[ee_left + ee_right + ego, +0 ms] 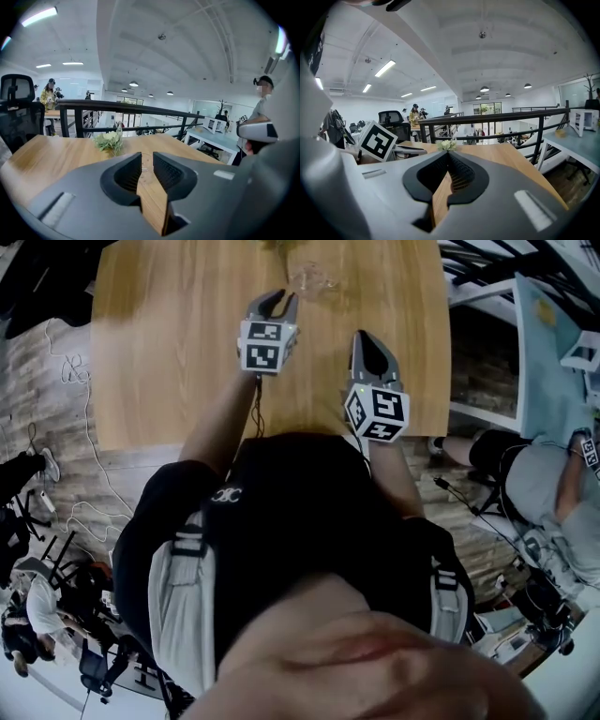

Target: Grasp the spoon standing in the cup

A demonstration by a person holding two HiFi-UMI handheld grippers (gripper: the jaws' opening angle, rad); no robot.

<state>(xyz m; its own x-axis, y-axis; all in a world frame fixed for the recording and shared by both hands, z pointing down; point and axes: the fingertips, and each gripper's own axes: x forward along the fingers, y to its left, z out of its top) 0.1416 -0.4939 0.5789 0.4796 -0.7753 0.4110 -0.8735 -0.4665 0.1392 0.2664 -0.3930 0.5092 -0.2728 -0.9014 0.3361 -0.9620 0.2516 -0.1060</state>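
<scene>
A clear glass cup [314, 279] stands on the wooden table [169, 352] near its far edge; I cannot make out a spoon in it. My left gripper [277, 301] hovers just short of the cup and slightly left of it, open by a narrow gap with nothing between the jaws. In the left gripper view the cup [146, 165] shows faintly through the gap of that gripper [147, 157]. My right gripper [366, 341] is farther back and to the right, shut on nothing. The right gripper view has its jaws [448, 157] meeting at the tips.
A small green and white plant [277, 245] [110, 140] [447, 145] sits at the table's far edge, before a black railing [122, 108]. Seated people and cables lie on the floor to both sides. A white desk [213, 138] stands to the right.
</scene>
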